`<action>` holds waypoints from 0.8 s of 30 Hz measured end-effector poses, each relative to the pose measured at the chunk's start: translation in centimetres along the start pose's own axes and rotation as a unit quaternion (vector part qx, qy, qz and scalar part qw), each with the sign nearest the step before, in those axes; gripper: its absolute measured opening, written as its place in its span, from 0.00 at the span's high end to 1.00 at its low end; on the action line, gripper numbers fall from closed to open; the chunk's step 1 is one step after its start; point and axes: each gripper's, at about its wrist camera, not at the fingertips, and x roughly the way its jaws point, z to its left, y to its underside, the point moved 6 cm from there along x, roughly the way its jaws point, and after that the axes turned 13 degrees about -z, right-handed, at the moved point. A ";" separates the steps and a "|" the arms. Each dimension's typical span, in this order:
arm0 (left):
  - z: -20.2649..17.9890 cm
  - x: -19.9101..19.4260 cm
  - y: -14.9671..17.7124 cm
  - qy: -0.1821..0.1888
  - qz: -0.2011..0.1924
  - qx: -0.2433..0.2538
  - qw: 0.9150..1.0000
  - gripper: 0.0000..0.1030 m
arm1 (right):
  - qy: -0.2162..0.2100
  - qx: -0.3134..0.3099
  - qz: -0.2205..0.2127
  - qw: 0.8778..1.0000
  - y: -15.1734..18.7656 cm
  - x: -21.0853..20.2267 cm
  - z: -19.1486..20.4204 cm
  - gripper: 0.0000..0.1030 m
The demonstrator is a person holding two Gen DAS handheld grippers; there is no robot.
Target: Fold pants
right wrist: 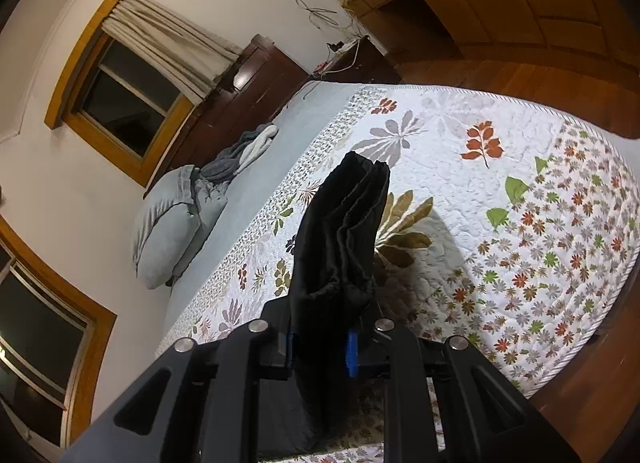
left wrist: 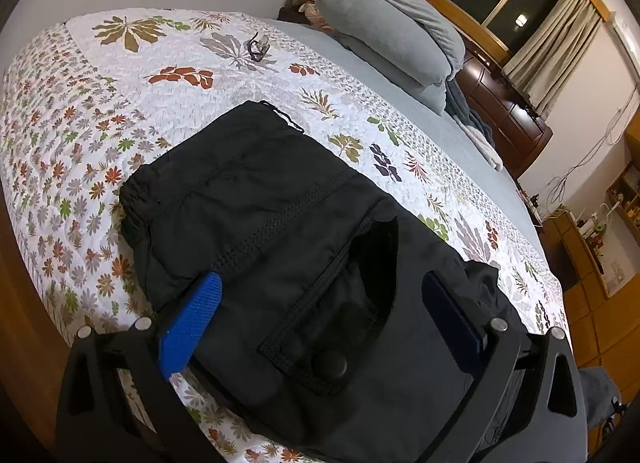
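Observation:
The black pants lie folded on the floral quilt, waistband at the far end, a back pocket with a button near me. My left gripper is open, its blue fingers spread over the near part of the pants. In the right wrist view my right gripper is shut on a bunched, folded edge of the pants, which stands up in layers between the blue pads above the quilt.
Grey pillows and a grey sheet lie at the head of the bed. A small dark object sits on the quilt far off. A dark wooden dresser, window and wooden floor surround the bed.

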 end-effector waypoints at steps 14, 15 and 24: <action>0.3 0.2 0.1 0.005 0.006 -0.006 1.000 0.03 | -0.016 -0.038 0.002 0.999 0.1 -0.4 5.0 0.82; 0.3 0.2 0.2 0.004 0.007 -0.005 1.000 0.03 | -0.018 -0.039 0.003 0.999 0.2 -0.5 5.4 0.82; 0.4 0.4 0.2 0.007 0.012 -0.005 1.000 0.03 | -0.031 -0.073 0.004 0.997 0.7 -0.7 9.3 0.82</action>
